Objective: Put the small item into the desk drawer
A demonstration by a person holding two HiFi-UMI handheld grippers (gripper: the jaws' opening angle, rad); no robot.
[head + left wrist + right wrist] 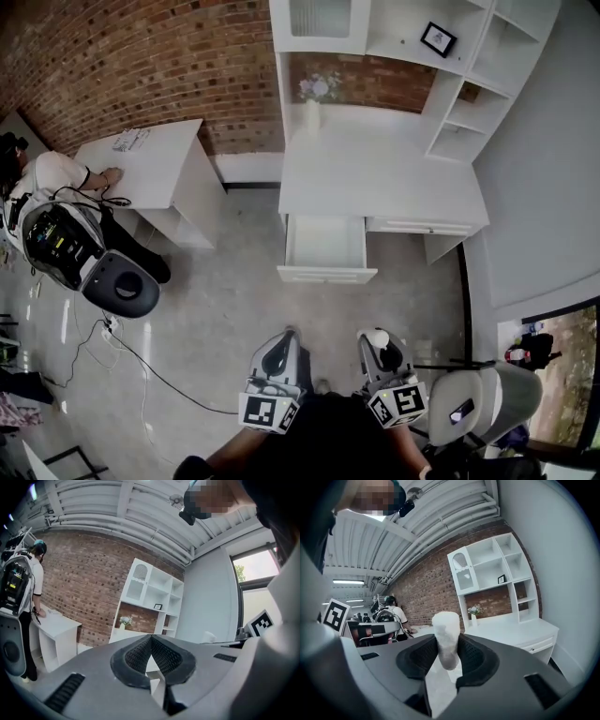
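In the head view the white desk (375, 183) stands ahead with its left drawer (325, 246) pulled open and looking empty. Both grippers are held low, well short of the desk. My right gripper (378, 343) is shut on a small white cylindrical item (446, 638), which sticks up between the black pads (474, 657) in the right gripper view; the item's tip (377, 337) shows white from above. My left gripper (279, 349) is shut with nothing in it; its pads (165, 654) meet at the tip.
A white shelf unit (412, 56) with a picture frame rises behind the desk, with a vase of flowers (314, 98) on the desktop. A second white table (155, 164) stands left, where a person (56, 178) with a backpack rig stands. A grey chair (478, 403) is at my right. Cables lie on the floor.
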